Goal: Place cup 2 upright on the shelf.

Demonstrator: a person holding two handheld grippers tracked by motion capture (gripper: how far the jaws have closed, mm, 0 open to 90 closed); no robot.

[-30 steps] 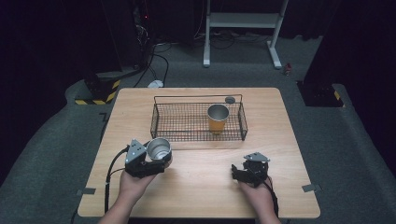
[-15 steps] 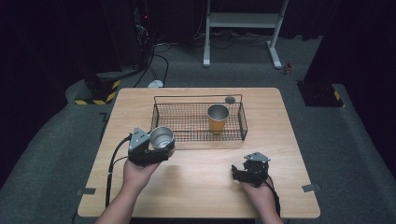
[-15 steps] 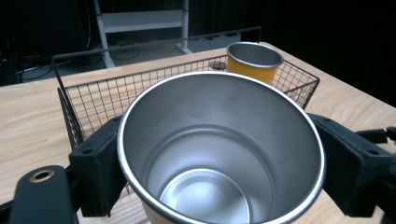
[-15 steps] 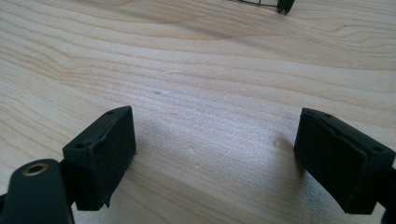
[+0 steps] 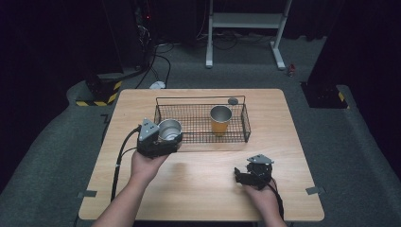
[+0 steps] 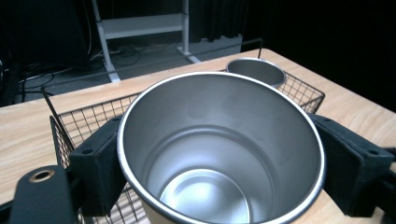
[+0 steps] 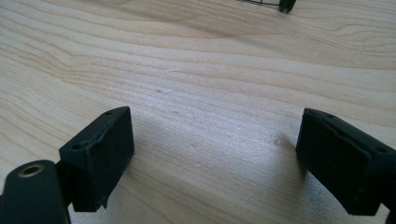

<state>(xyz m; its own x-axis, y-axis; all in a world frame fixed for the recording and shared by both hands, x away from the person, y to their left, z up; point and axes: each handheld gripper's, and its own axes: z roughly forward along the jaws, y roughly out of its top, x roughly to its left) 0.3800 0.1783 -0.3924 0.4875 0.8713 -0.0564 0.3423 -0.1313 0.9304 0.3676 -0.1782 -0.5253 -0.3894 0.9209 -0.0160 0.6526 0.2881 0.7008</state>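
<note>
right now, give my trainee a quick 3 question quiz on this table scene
1. True or false: the left gripper is shut on a steel cup.
2. Where does the second cup stand? A) on the bare table B) in the wire basket C) in the right gripper
3. How do the jaws of the right gripper stand, and what is between them?

Key:
1. True; its jaws press the cup's sides.
2. B
3. Open, apart over the table, with nothing between them.
</note>
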